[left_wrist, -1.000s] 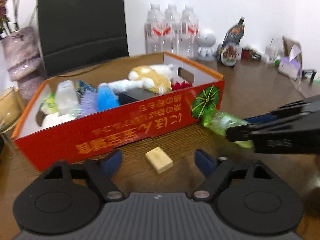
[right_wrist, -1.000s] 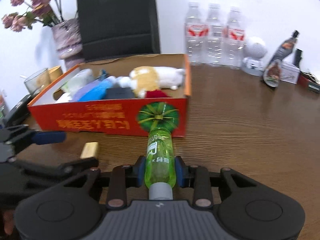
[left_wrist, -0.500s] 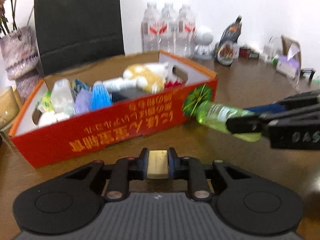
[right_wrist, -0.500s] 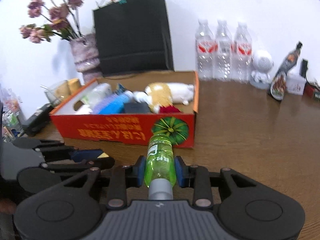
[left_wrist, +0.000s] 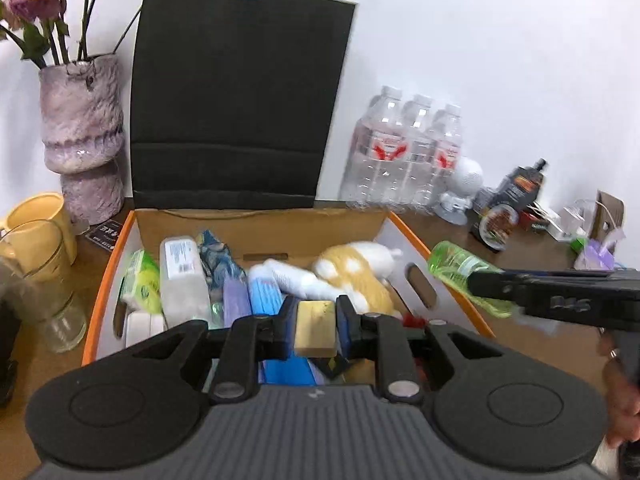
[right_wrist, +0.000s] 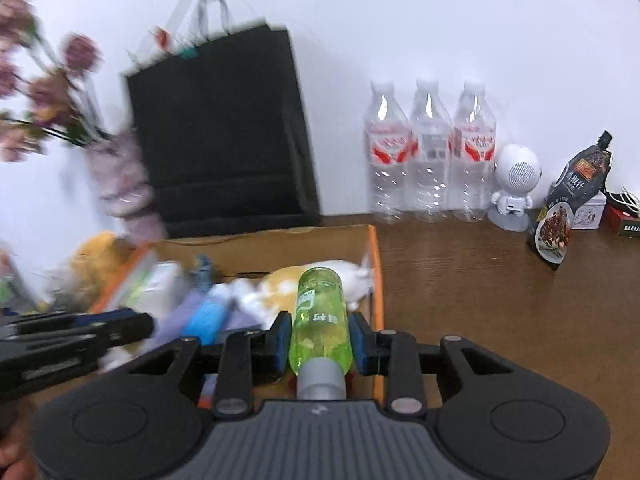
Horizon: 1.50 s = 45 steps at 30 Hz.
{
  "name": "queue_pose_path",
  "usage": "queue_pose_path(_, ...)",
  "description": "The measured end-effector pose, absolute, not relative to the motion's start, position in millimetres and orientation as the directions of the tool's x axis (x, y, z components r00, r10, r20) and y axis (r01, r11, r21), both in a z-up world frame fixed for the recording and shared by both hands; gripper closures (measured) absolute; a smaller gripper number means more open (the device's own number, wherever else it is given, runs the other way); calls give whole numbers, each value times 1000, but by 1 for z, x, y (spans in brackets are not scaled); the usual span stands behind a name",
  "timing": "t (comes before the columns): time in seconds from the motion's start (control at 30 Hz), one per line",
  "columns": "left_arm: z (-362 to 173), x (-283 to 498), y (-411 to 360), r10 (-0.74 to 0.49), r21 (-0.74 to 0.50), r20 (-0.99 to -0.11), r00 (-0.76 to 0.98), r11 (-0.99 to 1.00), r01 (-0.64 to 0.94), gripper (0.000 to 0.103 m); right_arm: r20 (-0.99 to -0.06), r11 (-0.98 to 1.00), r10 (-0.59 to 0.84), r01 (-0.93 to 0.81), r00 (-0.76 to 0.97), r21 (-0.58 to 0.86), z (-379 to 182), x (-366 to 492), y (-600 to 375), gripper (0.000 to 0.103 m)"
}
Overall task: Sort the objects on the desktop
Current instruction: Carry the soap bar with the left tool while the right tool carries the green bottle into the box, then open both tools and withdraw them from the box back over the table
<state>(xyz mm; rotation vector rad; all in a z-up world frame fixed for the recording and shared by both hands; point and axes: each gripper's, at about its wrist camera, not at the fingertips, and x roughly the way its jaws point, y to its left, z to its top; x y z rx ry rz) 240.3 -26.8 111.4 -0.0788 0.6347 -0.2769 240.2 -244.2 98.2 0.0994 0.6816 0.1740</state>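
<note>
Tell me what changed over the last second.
The left gripper closed its jaws on the small wooden block lying on the table and lifted it over the orange box. The right gripper carried the green bottle up over the box too. Its grip and the box's contents stayed unchanged.

The orange box (left_wrist: 440,256) is crowded with a plush toy (left_wrist: 356,268), packets and bottles, leaving little bare floor. Behind it a black bag (left_wrist: 240,100) and water bottles (right_wrist: 430,152) wall the back. The brown table (right_wrist: 500,300) to the right seems open.
</note>
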Motion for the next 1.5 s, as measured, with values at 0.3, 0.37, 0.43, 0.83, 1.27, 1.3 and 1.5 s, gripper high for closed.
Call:
queue_pose_path(0.3, 100, 287, -26, -216, -106, -640, 737, 975, 194, 82, -700, 992, 126, -97, 703, 81, 78, 298, -222, 46)
queue_pose_path(0.37, 97, 289, -21, -211, -102, -646, 733, 976, 191, 82, -710, 987, 158, -123, 686, 102, 82, 299, -220, 41)
queue_pose_path(0.43, 92, 293, -16, -201, -101, -654, 729, 979, 179, 82, -735, 984, 177, -134, 654, 118, 82, 302, -216, 32)
queue_pose_path(0.83, 95, 305, 5, -169, -93, -672, 722, 985, 144, 51, -781, 984, 167, -149, 602, 96, 77, 297, -210, 29)
queue_pose_path(1.27, 122, 256, 7, -72, -7, -681, 729, 996, 93, 9, -769, 986, 154, -146, 620, 81, 104, 253, -214, 19)
queue_pose_path(1.3, 122, 250, 8, -77, -8, -684, 725, 995, 98, 9, -768, 986, 156, -148, 622, 80, 106, 247, -214, 18)
queue_pose_path(1.5, 129, 203, 2, -70, 10, -699, 712, 994, 107, 0, -778, 983, 165, -161, 607, 83, 107, 210, -212, 16)
